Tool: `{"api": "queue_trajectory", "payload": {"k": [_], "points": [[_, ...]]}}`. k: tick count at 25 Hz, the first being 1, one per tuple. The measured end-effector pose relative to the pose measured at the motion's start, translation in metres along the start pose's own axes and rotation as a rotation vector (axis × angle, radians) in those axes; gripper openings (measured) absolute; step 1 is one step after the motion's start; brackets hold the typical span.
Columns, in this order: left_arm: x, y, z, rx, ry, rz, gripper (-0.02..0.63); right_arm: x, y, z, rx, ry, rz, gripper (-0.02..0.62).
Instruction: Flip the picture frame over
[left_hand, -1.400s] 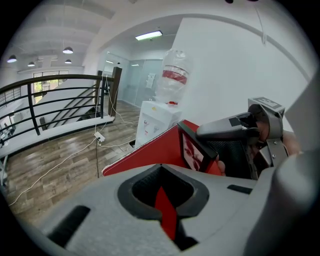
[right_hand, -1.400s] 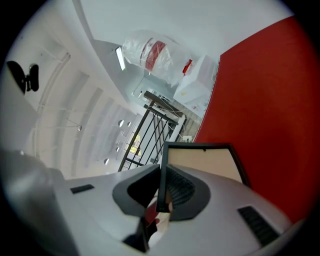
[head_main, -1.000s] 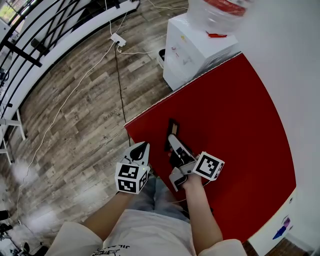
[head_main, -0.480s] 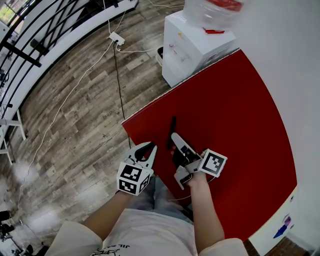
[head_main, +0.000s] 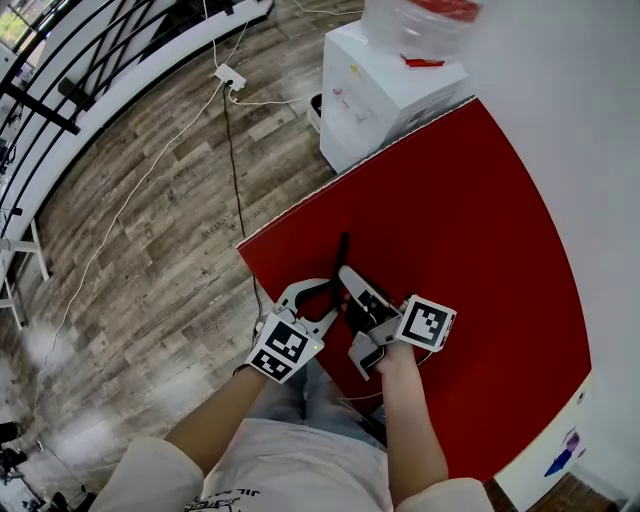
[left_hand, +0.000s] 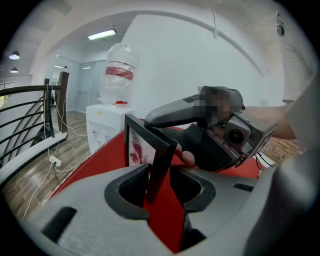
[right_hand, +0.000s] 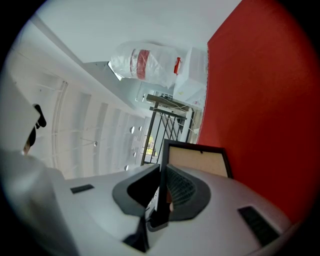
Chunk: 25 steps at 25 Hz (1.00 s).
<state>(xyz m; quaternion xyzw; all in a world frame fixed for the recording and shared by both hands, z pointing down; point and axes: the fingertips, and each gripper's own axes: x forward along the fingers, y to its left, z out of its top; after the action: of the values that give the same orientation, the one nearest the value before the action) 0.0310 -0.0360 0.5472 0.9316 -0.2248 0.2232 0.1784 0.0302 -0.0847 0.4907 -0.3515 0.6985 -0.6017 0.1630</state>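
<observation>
The black picture frame (head_main: 343, 254) stands on edge on the red table (head_main: 480, 250), seen as a thin dark line in the head view. My right gripper (head_main: 349, 281) is shut on its near edge. In the right gripper view the frame's brown back (right_hand: 197, 163) rises beyond my right gripper (right_hand: 161, 196). My left gripper (head_main: 310, 293) is close at the frame's left, its jaws opening. In the left gripper view the frame's corner (left_hand: 150, 145) stands between the jaws of my left gripper (left_hand: 159, 182), with a gap on the right side. The right gripper's body (left_hand: 200, 131) is just behind.
A white water dispenser (head_main: 385, 85) with a clear bottle (head_main: 420, 25) stands at the table's far corner. A power strip (head_main: 230, 77) and cables lie on the wooden floor at the left. A black railing (head_main: 60, 60) runs along the far left. A white wall borders the table's right.
My left gripper came from the table's near edge over to the frame, rolled, and its jaws spread around the frame's corner. The right gripper and the frame stayed in place.
</observation>
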Motion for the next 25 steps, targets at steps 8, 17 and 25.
{"api": "queue_trajectory", "payload": {"k": [8, 17, 25], "points": [[0.011, -0.004, -0.001, 0.039, 0.045, -0.013, 0.115, -0.015, -0.002, 0.018, -0.19, -0.007, -0.152, 0.044], [0.018, -0.008, -0.004, 0.04, 0.072, -0.01, 0.115, -0.007, -0.009, 0.022, -0.485, 0.098, -0.416, 0.143], [0.017, -0.011, 0.008, 0.036, 0.076, -0.055, 0.117, -0.009, -0.009, 0.022, -0.484, 0.094, -0.447, 0.104]]}}
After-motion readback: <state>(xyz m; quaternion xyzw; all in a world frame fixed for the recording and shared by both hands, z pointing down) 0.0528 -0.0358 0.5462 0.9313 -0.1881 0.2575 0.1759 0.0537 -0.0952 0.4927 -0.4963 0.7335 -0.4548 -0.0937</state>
